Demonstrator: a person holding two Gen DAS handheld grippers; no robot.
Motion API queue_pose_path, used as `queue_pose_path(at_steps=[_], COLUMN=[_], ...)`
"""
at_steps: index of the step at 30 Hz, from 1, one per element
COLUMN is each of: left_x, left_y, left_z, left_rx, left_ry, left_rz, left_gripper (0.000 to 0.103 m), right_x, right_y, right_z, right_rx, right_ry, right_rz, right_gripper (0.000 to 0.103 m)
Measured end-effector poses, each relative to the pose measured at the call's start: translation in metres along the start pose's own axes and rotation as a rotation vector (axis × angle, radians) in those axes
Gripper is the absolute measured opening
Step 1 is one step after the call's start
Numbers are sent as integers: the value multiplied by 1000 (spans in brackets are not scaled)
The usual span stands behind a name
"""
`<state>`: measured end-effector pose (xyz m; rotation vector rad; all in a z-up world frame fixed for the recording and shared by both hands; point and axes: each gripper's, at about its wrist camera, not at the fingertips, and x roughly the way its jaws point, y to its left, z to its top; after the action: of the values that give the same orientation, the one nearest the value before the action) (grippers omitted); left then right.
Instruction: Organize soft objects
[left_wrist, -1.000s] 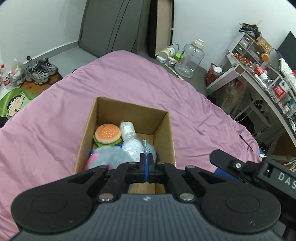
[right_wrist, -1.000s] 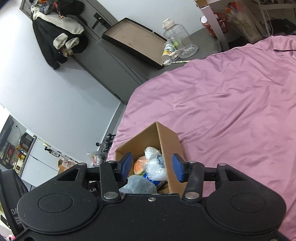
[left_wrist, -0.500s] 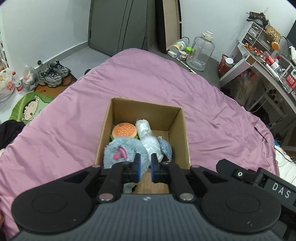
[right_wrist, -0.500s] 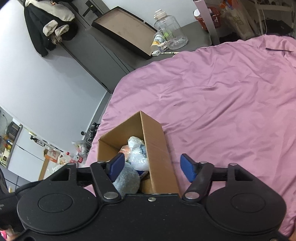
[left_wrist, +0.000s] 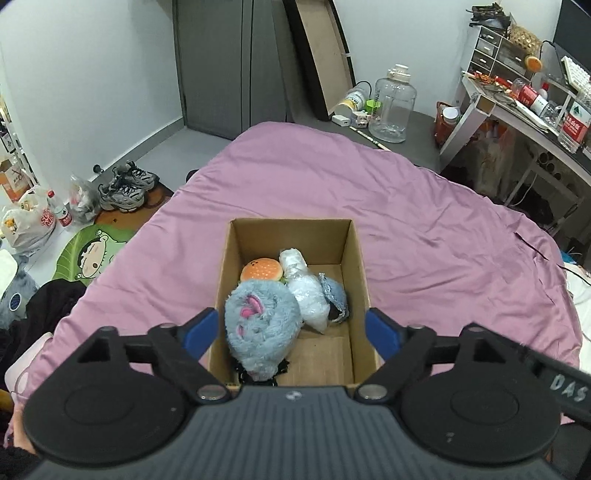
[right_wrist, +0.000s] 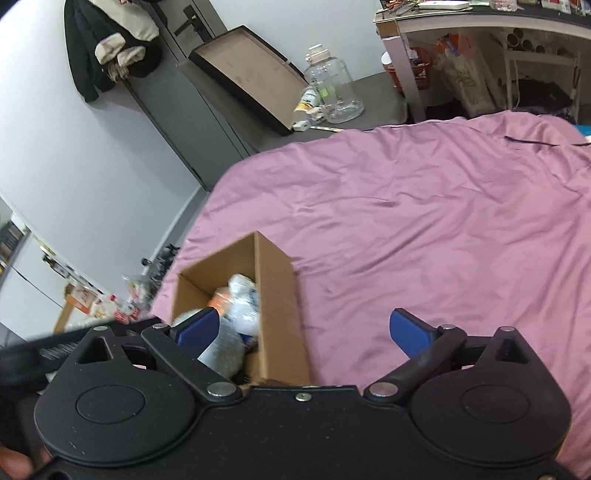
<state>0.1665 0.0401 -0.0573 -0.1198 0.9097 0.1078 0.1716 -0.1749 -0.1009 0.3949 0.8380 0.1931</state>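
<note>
Both the left gripper (left_wrist: 291, 330) and right gripper (right_wrist: 301, 330) hang spread wide, grasping nothing, above the cardboard box (left_wrist: 354, 258) where the grey plush toy (left_wrist: 260, 325) lies.

Both grippers are black plastic with blue fingertips (left_wrist: 201, 329), round bumps and shiny silver screws (right_wrist: 221, 388). White letters "DAS" (left_wrist: 567, 384) mark one black part.
</note>
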Motion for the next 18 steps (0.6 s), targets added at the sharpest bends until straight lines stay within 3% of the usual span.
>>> queue_pose_path(at_steps=[7,18], left_x=[-30,-72], left_y=[-6,-15], left_z=[-9,-24], left_rx=[29,56], left_ry=[-21,-63], left_rz=[-3,3], left_gripper=[92,97], right_x=[-24,-80], right_y=[-13,-17], right_z=[-1,1], right_rx=[-82,-84], right_ry=[1,-54], right_rz=[-6,-84], right_gripper=[103,103])
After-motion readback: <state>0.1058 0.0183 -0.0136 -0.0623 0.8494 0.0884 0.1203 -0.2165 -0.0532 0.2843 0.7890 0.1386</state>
